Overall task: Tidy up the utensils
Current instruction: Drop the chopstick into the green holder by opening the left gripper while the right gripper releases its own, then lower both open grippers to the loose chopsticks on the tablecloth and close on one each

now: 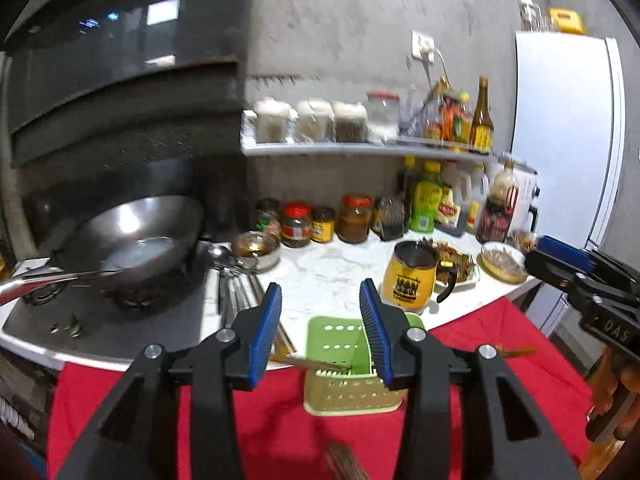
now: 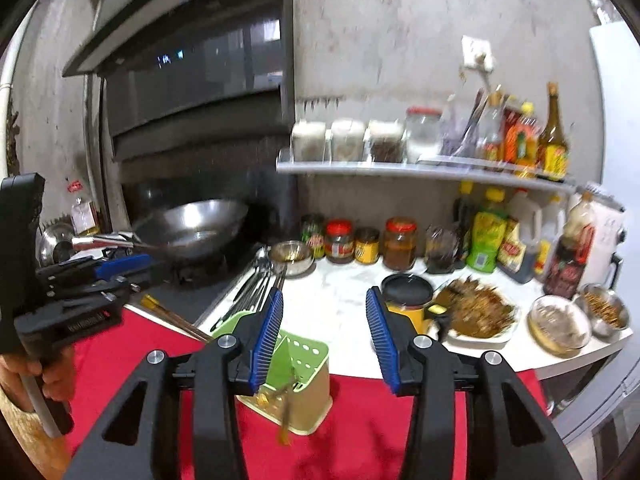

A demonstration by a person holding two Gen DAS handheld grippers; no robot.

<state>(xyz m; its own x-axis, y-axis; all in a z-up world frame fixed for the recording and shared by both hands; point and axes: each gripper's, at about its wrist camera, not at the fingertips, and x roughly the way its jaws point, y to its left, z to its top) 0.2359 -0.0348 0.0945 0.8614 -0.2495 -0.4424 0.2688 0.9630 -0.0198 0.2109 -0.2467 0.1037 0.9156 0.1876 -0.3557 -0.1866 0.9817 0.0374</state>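
A green perforated utensil holder stands on a red cloth at the counter's edge. A blurred chopstick lies slanted across its rim; in the right wrist view a chopstick hangs at its front. My left gripper is open just above and in front of the holder, with nothing between its pads. My right gripper is open too, over the holder's right side, and holds nothing. Spoons and chopsticks lie on the counter beside the stove. More chopsticks rest on the cloth.
A steel wok sits on the stove at left. A yellow mug, a small steel bowl, plates of food and rows of jars and bottles crowd the white counter. A fridge stands at right.
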